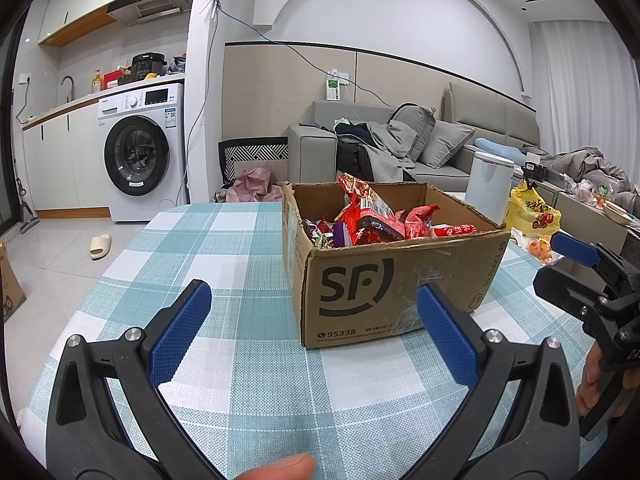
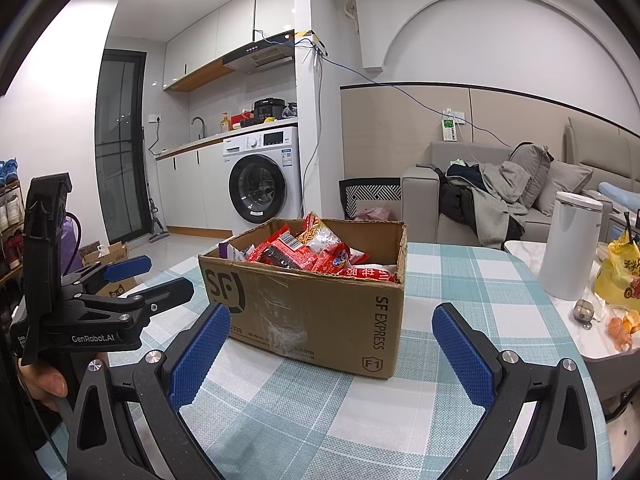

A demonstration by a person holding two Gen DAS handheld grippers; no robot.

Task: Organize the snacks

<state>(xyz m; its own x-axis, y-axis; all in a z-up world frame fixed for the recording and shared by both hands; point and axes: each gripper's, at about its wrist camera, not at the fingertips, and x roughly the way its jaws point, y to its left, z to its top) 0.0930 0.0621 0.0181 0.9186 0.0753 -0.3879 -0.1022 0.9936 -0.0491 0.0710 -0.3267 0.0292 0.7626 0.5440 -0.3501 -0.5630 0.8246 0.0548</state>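
An open cardboard SF Express box (image 1: 384, 288) stands on the checked tablecloth, also in the right wrist view (image 2: 320, 316). It holds several red snack packets (image 1: 376, 220) (image 2: 308, 256) piled above the rim. My left gripper (image 1: 312, 328) is open and empty, hovering over the table just in front of the box. My right gripper (image 2: 332, 352) is open and empty, close to the box's front corner. The right gripper also shows in the left wrist view (image 1: 576, 260) at the right edge, and the left gripper shows in the right wrist view (image 2: 136, 276) at the left.
The table (image 1: 224, 264) carries a teal and white checked cloth. A white kettle (image 2: 568, 248), a yellow bag (image 2: 620, 272) and orange peel (image 2: 622, 326) sit on a side table to the right. A washing machine, sofa and floor lie beyond.
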